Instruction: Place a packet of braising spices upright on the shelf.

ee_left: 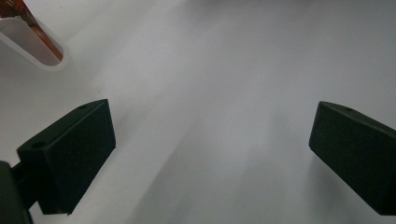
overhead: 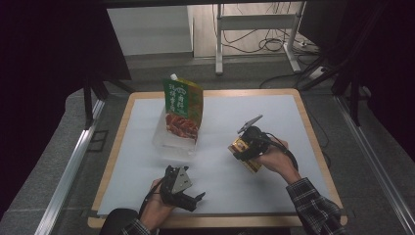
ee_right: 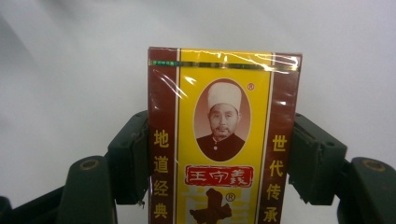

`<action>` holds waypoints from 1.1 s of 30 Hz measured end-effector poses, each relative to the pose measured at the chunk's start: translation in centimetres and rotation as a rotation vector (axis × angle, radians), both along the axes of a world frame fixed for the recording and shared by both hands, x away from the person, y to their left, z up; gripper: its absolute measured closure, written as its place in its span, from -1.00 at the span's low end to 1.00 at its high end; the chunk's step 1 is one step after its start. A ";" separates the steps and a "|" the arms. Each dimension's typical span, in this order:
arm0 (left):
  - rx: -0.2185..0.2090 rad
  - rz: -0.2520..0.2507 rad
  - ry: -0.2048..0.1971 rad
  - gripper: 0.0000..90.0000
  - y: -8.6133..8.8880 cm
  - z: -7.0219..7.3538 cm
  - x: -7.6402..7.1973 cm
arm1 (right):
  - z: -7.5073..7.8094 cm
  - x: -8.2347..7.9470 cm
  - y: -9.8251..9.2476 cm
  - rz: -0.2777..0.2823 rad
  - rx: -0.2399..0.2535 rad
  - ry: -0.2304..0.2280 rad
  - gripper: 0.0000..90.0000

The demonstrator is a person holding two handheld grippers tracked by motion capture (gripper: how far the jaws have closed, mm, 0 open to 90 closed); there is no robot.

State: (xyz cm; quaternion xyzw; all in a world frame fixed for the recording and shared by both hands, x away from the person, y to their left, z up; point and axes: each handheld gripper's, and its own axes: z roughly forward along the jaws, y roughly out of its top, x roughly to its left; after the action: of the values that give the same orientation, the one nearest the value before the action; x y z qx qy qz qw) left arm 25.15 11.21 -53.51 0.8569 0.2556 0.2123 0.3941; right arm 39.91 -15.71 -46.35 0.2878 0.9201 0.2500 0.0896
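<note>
The right gripper (overhead: 243, 148) is pinching the box (ee_right: 223, 140) lengthwise between its fingers, right of the pouch (overhead: 182, 110), while the left gripper (overhead: 188, 198), fingers spread, is hovering nearer the counter (overhead: 274, 112) edge.

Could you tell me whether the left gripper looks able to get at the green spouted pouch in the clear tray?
Probably yes: the left gripper is open and holds nothing, with bare white mat between it and the green spouted pouch.

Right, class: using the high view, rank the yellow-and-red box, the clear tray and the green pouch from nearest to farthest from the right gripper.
1. yellow-and-red box: clamped between the jaws of the right gripper, right of centre.
2. clear tray: to the left on the white mat.
3. green pouch: standing in that tray, its top farther back; close to the tray.
</note>
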 end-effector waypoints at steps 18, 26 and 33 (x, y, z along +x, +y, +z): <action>0.001 0.001 0.010 -1.00 0.1 0.0 0.1 | 1.8 -0.9 1.1 0.046 0.177 -0.135 -0.29; -0.005 0.006 0.012 -1.00 0.2 0.0 0.1 | 2.3 -0.9 1.4 0.051 0.230 -0.157 -0.29; -0.009 0.004 0.020 -1.00 0.4 0.2 -0.2 | 2.7 -0.9 1.7 0.056 0.261 -0.182 -0.29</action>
State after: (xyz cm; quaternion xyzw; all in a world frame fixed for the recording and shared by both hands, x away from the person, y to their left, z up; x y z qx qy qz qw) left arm 24.95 11.56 -53.34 0.8566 0.2623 0.2034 0.3951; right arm 39.02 -14.02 -43.67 0.2473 0.8755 0.3951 0.1276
